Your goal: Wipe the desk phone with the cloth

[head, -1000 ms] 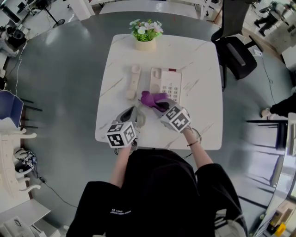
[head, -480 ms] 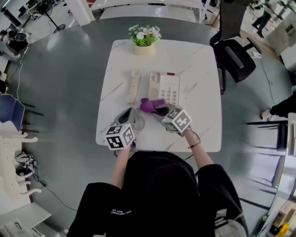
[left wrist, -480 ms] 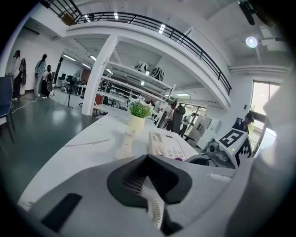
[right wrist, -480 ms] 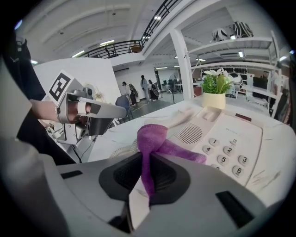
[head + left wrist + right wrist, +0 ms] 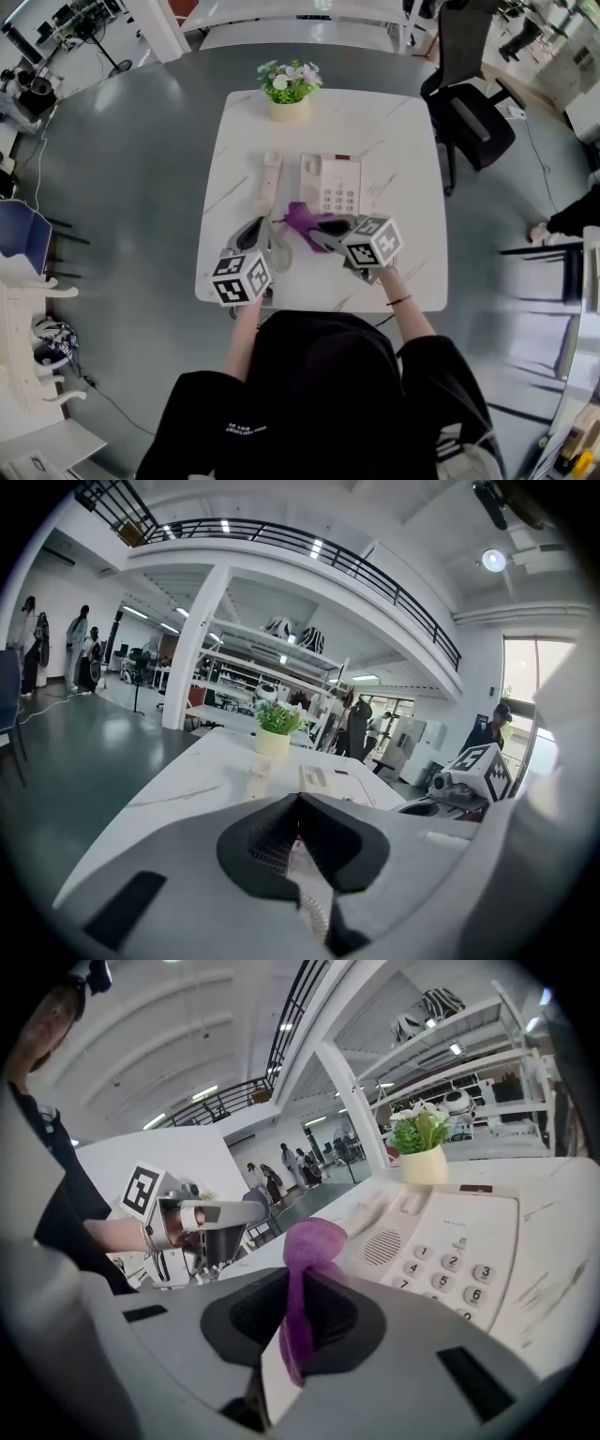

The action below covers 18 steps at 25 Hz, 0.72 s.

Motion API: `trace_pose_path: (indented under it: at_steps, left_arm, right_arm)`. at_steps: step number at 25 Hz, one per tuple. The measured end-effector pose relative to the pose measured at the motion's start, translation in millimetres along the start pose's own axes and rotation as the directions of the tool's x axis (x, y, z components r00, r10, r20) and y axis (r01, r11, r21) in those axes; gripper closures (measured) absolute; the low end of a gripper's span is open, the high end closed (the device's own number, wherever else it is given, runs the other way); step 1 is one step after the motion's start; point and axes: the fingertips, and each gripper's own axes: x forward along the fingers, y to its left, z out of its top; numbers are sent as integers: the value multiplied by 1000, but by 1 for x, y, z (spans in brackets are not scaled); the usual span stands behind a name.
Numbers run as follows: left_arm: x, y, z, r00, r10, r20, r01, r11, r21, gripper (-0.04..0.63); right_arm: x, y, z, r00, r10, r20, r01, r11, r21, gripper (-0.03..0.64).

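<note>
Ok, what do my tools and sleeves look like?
The left tool and right tool are grey with dark textured pads; each carries a white cube with black square markers. Black short-sleeved top, dark band on the right wrist.

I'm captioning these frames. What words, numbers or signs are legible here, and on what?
"2", "3", "5", "6": keys of the desk phone, right gripper view; other keys unclear.
Print on the person's black shirt: too small to read.
On the marker cubes: square patterns, no words.
</note>
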Motion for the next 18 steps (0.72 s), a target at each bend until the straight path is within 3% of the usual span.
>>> trace_pose_path:
  at_steps: [7, 18]
  left_arm:
    - [6, -9, 18, 999, -29, 45, 27, 999, 36, 597]
    - [18, -38, 43, 986, -133, 97, 122, 986, 111, 597]
  right_arm:
    - [-28, -10, 32, 982, -35, 187, 19, 996, 84, 583]
    - [-73, -30, 73, 899, -153, 411, 98, 984, 151, 584]
